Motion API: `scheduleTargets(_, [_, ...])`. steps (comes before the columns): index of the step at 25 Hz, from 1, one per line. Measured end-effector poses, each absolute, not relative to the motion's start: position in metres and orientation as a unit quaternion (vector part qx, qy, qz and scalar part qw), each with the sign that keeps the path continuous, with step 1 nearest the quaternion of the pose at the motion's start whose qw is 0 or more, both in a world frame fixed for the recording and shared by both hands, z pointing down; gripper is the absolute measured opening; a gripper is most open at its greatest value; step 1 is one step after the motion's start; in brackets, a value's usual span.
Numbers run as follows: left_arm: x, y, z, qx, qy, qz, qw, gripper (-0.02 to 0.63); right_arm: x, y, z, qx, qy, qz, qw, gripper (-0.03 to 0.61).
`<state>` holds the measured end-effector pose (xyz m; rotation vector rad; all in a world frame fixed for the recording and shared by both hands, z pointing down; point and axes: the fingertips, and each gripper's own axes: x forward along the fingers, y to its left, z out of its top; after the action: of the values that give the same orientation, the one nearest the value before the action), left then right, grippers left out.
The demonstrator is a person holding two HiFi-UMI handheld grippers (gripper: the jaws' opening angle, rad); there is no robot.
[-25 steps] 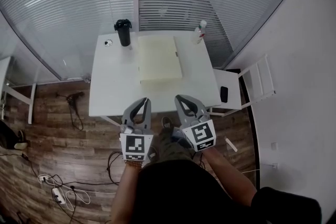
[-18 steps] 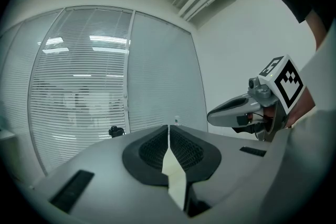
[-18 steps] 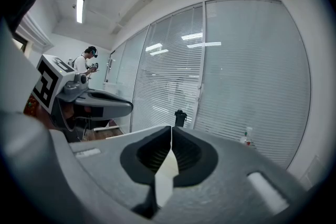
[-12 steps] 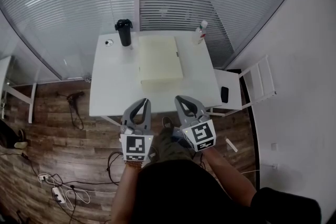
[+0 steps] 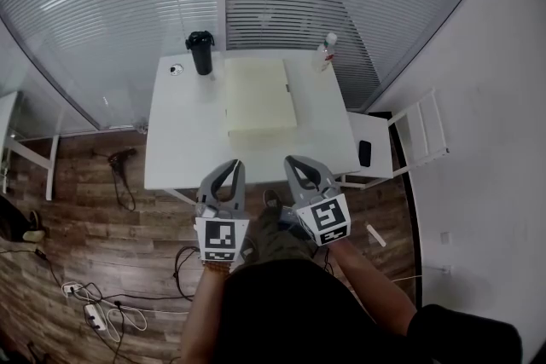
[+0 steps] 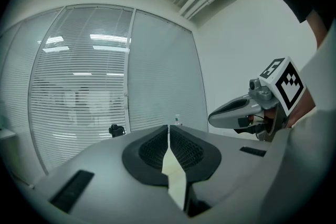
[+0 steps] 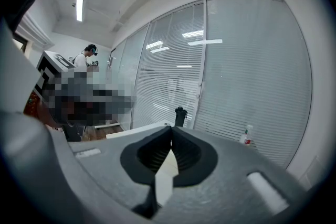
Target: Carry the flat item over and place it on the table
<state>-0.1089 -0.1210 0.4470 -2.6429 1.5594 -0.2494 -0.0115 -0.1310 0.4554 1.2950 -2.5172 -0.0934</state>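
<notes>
Stillness marks the second gone by: left tongs point(image 5: 229, 167) and right tongs point(image 5: 297, 161) hang side by side at lower centre of the head view, short of the white desk point(image 5: 183, 141) and its near edge, just where they were. Both are clenched on nothing, pads meeting. The pale yellow flat item point(image 5: 259, 94) lies on the desk at upper centre, unmoved, between a black flask point(image 5: 201, 52) at its upper left and a clear bottle point(image 5: 324, 51) at its upper right.

No text, label, brand or number is legible anywhere.
</notes>
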Motion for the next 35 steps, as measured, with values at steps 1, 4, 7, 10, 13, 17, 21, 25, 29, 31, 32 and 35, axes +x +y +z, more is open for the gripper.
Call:
scheduleTargets(1, [-0.109,-0.121,0.447,-0.858,0.506,-0.081,0.031,0.017,-0.011,-0.131,0.456,0.452,-0.878,-0.032,0.154,-0.002])
scheduleTargets(4, [-0.109,-0.12,0.449,-0.858,0.506,-0.082,0.03,0.017,-0.013,-0.13,0.456,0.449,-0.88,-0.027,0.152,-0.002])
scheduleTargets(7, [-0.109,-0.121,0.451,-0.859,0.505,-0.082,0.028,0.017,-0.012,-0.132,0.457,0.449,-0.88,-0.025,0.15,-0.002])
scheduleTargets(10, [-0.111,-0.122,0.452,-0.858,0.506,-0.082,0.026,0.017,-0.014,-0.131,0.459,0.447,-0.88,-0.027,0.156,-0.002])
scheduleTargets(13, [-0.114,-0.123,0.453,-0.857,0.509,-0.081,0.026,0.017,-0.013,-0.132,0.463,0.447,-0.88,-0.022,0.159,-0.002])
scheduleTargets(17, [-0.116,-0.123,0.456,-0.856,0.51,-0.084,0.021,0.017,-0.012,-0.134,0.466,0.447,-0.88,-0.017,0.158,-0.002])
scheduleTargets(21, [-0.119,-0.122,0.458,-0.855,0.512,-0.085,0.013,0.017,-0.013,-0.134,0.468,0.447,-0.88,-0.014,0.159,-0.002])
scheduleTargets(25, [-0.122,-0.123,0.461,-0.853,0.515,-0.084,0.005,0.017,-0.015,-0.137,0.471,0.449,-0.88,-0.001,0.153,-0.002])
scheduleTargets(29, [-0.122,-0.124,0.462,-0.853,0.515,-0.082,-0.001,0.017,-0.013,-0.138,0.474,0.45,-0.88,0.005,0.154,-0.002])
scheduleTargets(31, [-0.123,-0.123,0.463,-0.853,0.515,-0.08,-0.002,0.017,-0.012,-0.137,0.475,0.45,-0.879,0.004,0.157,-0.002])
scheduleTargets(32, [-0.123,-0.123,0.463,-0.853,0.515,-0.08,-0.003,0.017,-0.011,-0.136,0.476,0.451,-0.879,0.004,0.159,-0.002])
scheduleTargets(35, [-0.123,-0.124,0.465,-0.853,0.516,-0.079,-0.005,0.017,-0.006,-0.136,0.48,0.453,-0.876,0.007,0.162,-0.002])
